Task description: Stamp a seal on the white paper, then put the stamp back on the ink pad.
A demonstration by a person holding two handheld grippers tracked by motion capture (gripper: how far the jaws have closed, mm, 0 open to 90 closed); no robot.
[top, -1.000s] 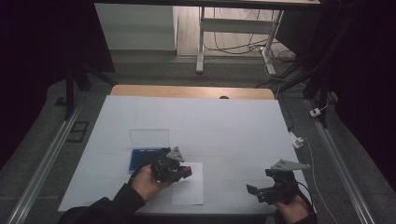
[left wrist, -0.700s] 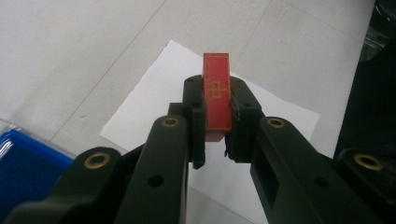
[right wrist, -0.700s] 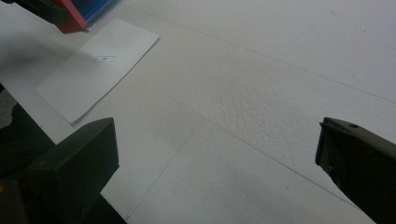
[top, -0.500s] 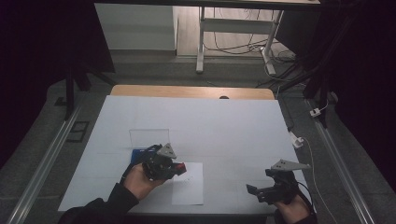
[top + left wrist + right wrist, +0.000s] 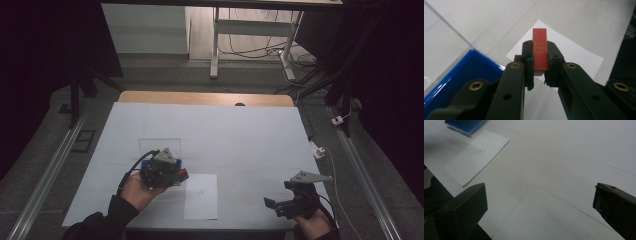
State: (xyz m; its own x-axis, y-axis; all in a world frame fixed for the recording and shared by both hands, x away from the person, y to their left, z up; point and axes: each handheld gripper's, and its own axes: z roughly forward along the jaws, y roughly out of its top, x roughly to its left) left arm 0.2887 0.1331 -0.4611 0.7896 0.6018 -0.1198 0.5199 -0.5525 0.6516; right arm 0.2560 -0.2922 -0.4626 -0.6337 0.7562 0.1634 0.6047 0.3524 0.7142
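Now the left gripper [image 5: 181, 174] sits further left and a little farther from the near edge than a second ago, when it hung over the top left corner of the white paper sheet [image 5: 201, 196]. In the high view it hovers over the blue tray [image 5: 146, 165], with its red-tipped nose just reaching toward the sheet's far left corner. Its jaws are clenched on a small red block [image 5: 540, 51], a flat piece edged in gold with a gold cross-like mark on its face; in the left gripper view the block stands upright between the two black pads, its top rising clear above them. Below it in that view lie the paper sheet and, to the left, the blue tray beside the clear plastic lid [image 5: 441, 47]. The person's left hand [image 5: 137, 189] wraps the gripper body from the near side.

The right gripper [image 5: 272, 205] rests at the near right corner of the white table cover [image 5: 240, 135], in the same spot as in the earlier pictures. Its jaws stand wide apart with nothing between them; the right gripper view looks across bare table cover toward the sheet, whose small printed box [image 5: 479, 151] is visible, and toward the blue tray at the far left.
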